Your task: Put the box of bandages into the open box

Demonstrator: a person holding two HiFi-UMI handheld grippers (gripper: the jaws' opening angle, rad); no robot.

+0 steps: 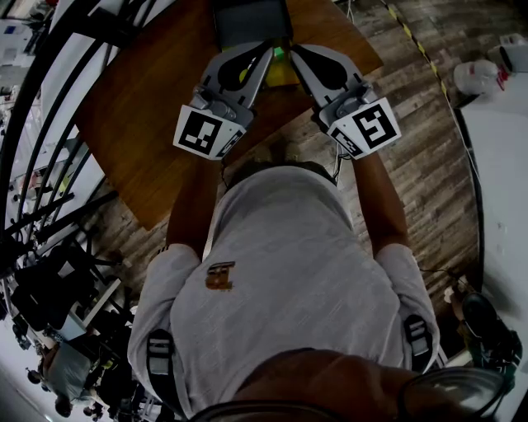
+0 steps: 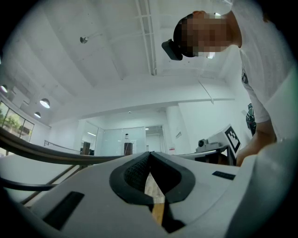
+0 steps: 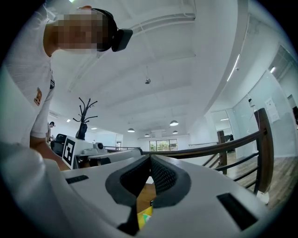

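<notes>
In the head view both grippers reach out over a brown wooden table [image 1: 140, 107]. A dark grey open box [image 1: 252, 21] stands at the table's far edge. Just in front of it lies a yellow-green box of bandages [image 1: 282, 72], partly hidden under the jaws. My left gripper [image 1: 266, 53] is shut, its tips meeting [image 2: 149, 153] with nothing between them. My right gripper [image 1: 295, 53] is also shut [image 3: 150, 156] and empty. A corner of the yellow-green box [image 3: 145, 217] shows below its jaws.
Dark stair railings [image 1: 49, 124] run along the table's left side. Wood plank floor [image 1: 429, 165] lies to the right, with a white jug [image 1: 478, 76] and a white tabletop [image 1: 503, 173] at the far right. The person's torso fills the lower middle of the head view.
</notes>
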